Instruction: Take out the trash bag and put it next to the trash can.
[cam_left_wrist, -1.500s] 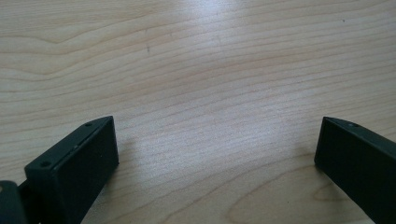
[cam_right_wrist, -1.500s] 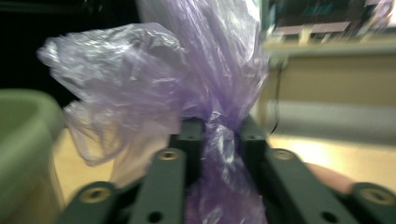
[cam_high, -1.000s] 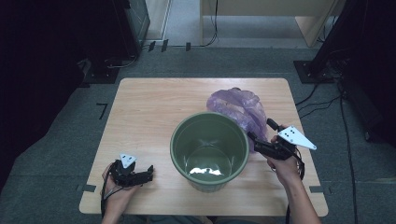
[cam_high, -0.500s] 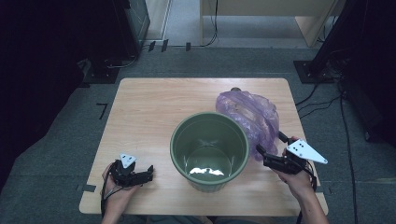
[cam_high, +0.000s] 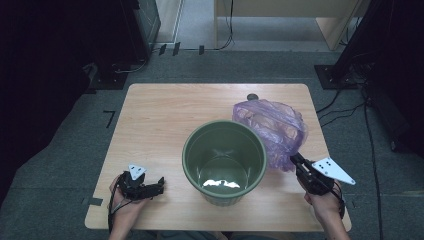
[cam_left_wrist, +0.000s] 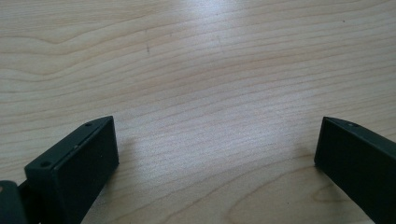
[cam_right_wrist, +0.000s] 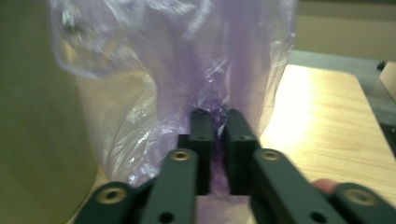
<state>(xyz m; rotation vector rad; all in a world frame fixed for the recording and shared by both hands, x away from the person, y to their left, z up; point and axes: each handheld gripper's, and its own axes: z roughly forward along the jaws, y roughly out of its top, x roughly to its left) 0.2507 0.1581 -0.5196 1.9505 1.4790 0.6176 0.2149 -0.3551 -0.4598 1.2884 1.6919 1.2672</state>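
My left gripper (cam_high: 161, 184) rests on the wooden table (cam_high: 160, 120) left of the green bucket (cam_high: 224, 160), its jaws spread wide over bare wood. The bucket stands upright near my edge of the table. Just right of the bucket, my right gripper (cam_high: 294, 159) pinches the purple plastic bag (cam_high: 272, 125), which billows up behind the bucket's right rim.

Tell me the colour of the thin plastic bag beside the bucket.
Translucent purple plastic bag; clearest in the high view.
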